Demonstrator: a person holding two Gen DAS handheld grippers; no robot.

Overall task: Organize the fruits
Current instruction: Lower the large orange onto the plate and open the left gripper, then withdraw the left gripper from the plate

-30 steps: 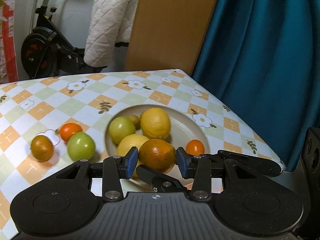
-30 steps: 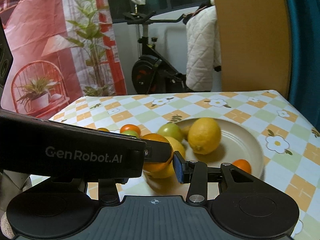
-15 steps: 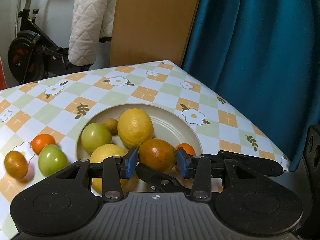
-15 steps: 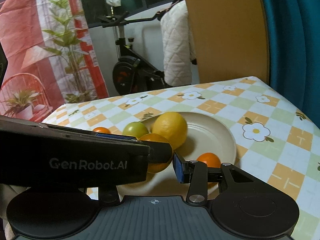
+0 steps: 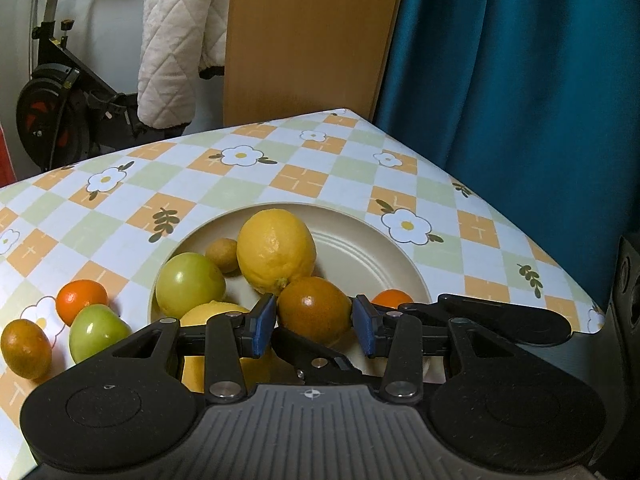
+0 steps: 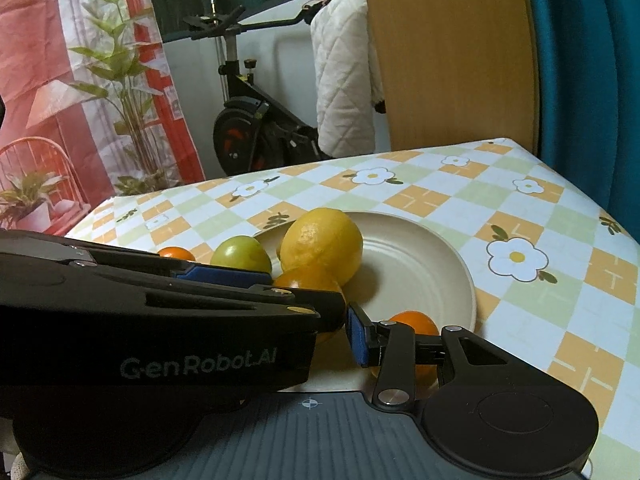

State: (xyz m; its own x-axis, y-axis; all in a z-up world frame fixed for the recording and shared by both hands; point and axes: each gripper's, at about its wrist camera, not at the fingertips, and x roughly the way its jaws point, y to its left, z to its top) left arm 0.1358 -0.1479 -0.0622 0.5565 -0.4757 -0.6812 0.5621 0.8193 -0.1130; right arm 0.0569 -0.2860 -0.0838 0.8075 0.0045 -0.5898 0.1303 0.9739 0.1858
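Note:
My left gripper (image 5: 315, 326) is shut on a dark orange (image 5: 314, 310), held low over the near rim of the beige plate (image 5: 360, 224). On the plate lie a big lemon (image 5: 276, 250), a green fruit (image 5: 190, 284), a small brownish fruit (image 5: 222, 254), a second lemon (image 5: 212, 312) and a small orange (image 5: 392, 298). Left of the plate, three fruits rest on the cloth: an orange one (image 5: 82, 296), a green one (image 5: 98, 332) and a dark orange one (image 5: 26, 348). In the right wrist view the left gripper's body (image 6: 160, 340) hides the left finger of my right gripper (image 6: 314, 334).
The table's right edge (image 5: 500, 216) and far corner are close, with a teal curtain (image 5: 520, 100) behind. A wooden board (image 5: 308, 40), a white quilted jacket (image 5: 176, 44) and an exercise bike (image 6: 256, 136) stand beyond the table.
Both grippers have shifted right and a little lower toward the plate, which now looks nearer. The dark orange stayed between the left pads throughout.

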